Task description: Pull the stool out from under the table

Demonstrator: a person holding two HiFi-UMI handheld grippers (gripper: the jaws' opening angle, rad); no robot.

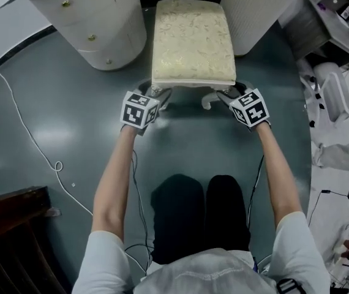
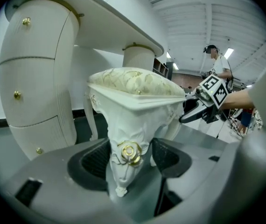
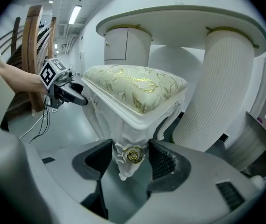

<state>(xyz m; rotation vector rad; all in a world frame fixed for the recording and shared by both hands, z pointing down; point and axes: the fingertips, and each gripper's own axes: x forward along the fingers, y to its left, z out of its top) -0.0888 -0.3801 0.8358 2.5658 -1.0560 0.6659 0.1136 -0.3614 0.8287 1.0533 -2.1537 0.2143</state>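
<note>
From the head view, the stool sits in the kneehole of the dressing table, between the drawer pedestal and the ribbed pedestal. Its back end is at the table edge and its front corners are met by the left gripper and the right gripper. The padded brocade seat would give under a grip, so the stiff carved legs are the sensible hold. The glossy floor toward the person is open and should let the feet slide. A cable lies well to the left and clutter well to the right, while the person's own legs limit the pull. Each pedestal is near a side of the seat, so an uneven pull could swing a corner into one. In the left gripper view, the jaws are clamped on the front-left leg at its thick knee just under the seat rail, with both pads against the carving. The painted surface looks smooth and probably slippery, and the gilt rose could chip. The tabletop overhangs behind. In the right gripper view, the front-right leg stands between the jaws. The pads are just beside its flanks, and I judge they are not yet pressing. The stool looks solid, likely weighty enough to need both holds firm.
</note>
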